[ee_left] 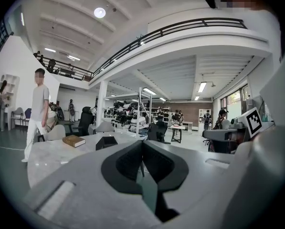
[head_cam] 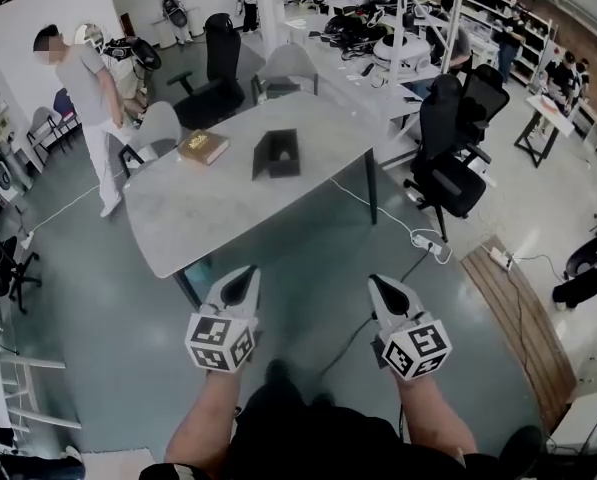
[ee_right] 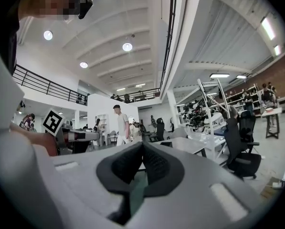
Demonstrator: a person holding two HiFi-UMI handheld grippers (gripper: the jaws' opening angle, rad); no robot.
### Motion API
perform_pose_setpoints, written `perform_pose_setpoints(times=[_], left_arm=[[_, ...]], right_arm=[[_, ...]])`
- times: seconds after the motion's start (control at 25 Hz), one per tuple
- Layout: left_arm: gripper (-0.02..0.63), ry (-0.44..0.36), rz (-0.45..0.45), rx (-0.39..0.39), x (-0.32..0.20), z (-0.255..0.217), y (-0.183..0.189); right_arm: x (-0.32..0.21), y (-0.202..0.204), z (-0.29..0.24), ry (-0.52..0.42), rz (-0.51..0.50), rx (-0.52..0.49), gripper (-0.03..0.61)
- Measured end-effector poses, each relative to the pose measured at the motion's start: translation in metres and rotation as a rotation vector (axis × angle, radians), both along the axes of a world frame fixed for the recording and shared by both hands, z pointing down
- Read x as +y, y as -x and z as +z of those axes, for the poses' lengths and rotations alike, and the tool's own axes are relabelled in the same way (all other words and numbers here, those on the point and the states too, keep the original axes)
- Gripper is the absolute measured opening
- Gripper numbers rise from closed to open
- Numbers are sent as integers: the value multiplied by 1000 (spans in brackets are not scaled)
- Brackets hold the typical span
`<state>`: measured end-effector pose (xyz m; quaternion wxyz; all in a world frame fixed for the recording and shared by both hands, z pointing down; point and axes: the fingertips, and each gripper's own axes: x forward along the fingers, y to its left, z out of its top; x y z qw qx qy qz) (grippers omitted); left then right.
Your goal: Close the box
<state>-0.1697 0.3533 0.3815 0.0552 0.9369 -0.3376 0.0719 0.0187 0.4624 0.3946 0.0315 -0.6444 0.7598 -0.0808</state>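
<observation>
We're on approach: box [head_cam: 277, 154] sits mid-worktop [head_cam: 208, 223], well ahead of us, lid probably open but hard to tell from here. On left gripper [head_cam: 244, 276] and right gripper [head_cam: 382, 286] the fingers [ee_left: 125, 162] are together and empty. Next we need to close in on the lid.

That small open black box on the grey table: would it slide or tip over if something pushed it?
The black box looks low and flat-bottomed, so it would probably slide rather than tip. The table looks smooth, so it would likely slide easily. Its sides seem thin, perhaps card, and might flex when pressed.
</observation>
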Motion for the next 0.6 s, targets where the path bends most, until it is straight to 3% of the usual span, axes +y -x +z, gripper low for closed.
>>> perform_pose_setpoints(times=[0.36,0.6], left_arm=[[11,22,-5,20,-55,15,-29],[11,38,-15,45,-151,25,-40]], right_arm=[[-58,-24,5,19,-39,4,2],[-152,-34,10,44,-48,16,2]])
